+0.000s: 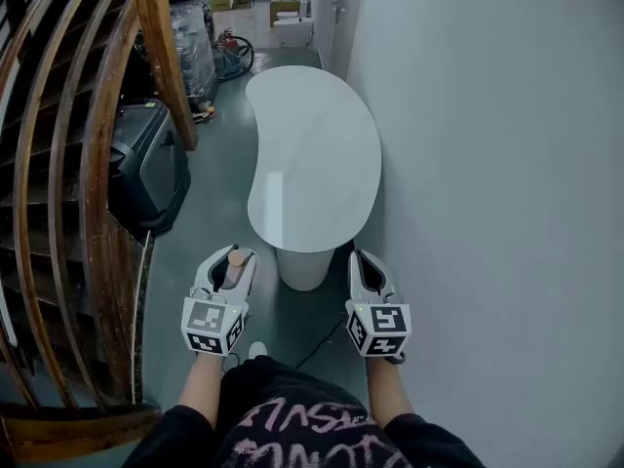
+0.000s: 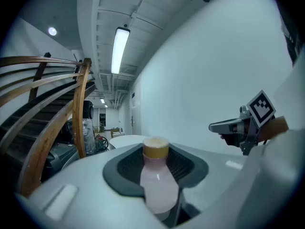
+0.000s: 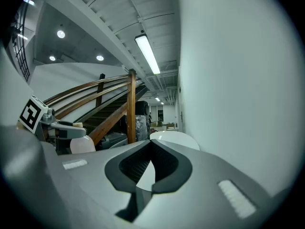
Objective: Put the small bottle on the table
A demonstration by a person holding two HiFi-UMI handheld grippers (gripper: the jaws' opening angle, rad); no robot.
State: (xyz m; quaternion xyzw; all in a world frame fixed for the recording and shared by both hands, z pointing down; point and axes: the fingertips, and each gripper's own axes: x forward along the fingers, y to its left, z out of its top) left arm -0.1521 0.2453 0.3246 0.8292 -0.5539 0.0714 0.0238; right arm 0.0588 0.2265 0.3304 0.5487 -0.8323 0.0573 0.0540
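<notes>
A small pale-pink bottle [image 1: 236, 264] with a tan cap sits between the jaws of my left gripper [image 1: 234, 259], which is shut on it. In the left gripper view the bottle [image 2: 159, 182] stands upright between the dark pads, cap uppermost, and my left gripper [image 2: 156, 149] closes around its neck. My right gripper [image 1: 368, 263] is shut with nothing in it; its pads [image 3: 138, 163] meet at the tips [image 3: 150, 142]. Both grippers hover just short of the near end of the white kidney-shaped table [image 1: 312, 154], above the floor.
A curved wooden stair railing [image 1: 88, 164] runs along the left. A black case [image 1: 146, 169] stands beside it. A plain wall [image 1: 487, 164] bounds the right. The table rests on a white pedestal [image 1: 304, 266]. Wrapped goods and boxes [image 1: 195, 47] stand at the far end.
</notes>
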